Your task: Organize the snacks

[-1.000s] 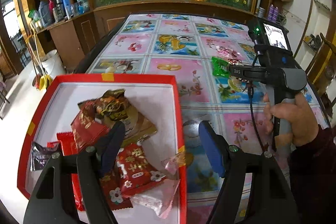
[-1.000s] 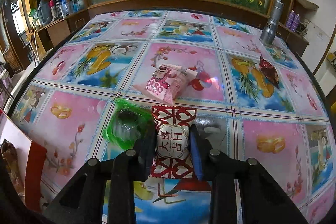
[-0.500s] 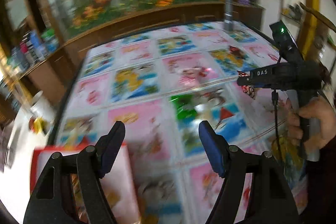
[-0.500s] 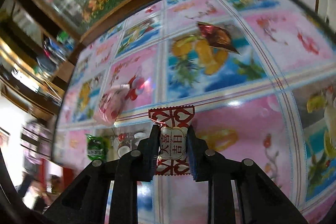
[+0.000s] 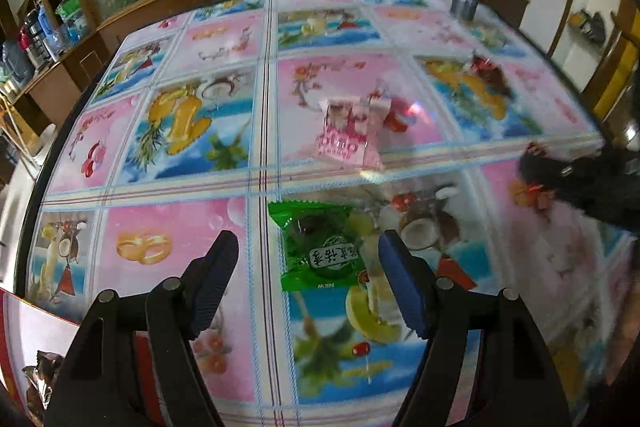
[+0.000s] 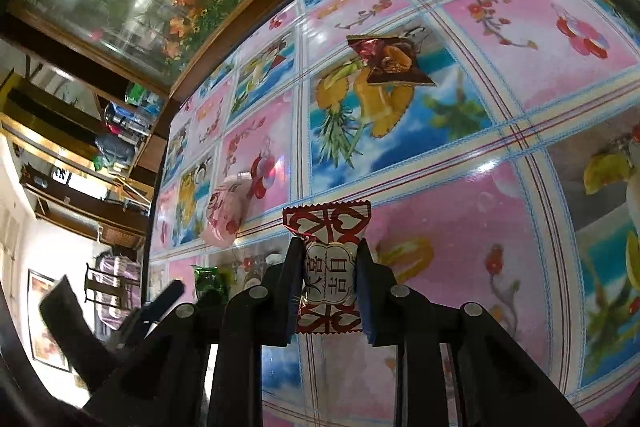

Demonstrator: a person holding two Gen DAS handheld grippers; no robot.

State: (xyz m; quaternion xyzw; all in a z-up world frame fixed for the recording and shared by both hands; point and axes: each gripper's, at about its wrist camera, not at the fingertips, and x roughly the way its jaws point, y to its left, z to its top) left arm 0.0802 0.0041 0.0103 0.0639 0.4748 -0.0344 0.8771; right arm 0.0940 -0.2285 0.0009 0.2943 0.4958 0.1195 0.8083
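Inside red tray [image 5: 5,339]: brown-wrapped snack [image 5: 38,379]

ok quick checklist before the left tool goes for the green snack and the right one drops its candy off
1. Left tool open: ok, jaws wide with nothing between the pads.
2. Green snack lined up between the left tool's fingers: ok, flat on the table, apart from the pink packet.
3. Right tool shut on the red and white candy: ok, pads press both its sides.
4. Red tray reachable: cannot tell, only its corner shows.
5. Tools clear of each other: ok.
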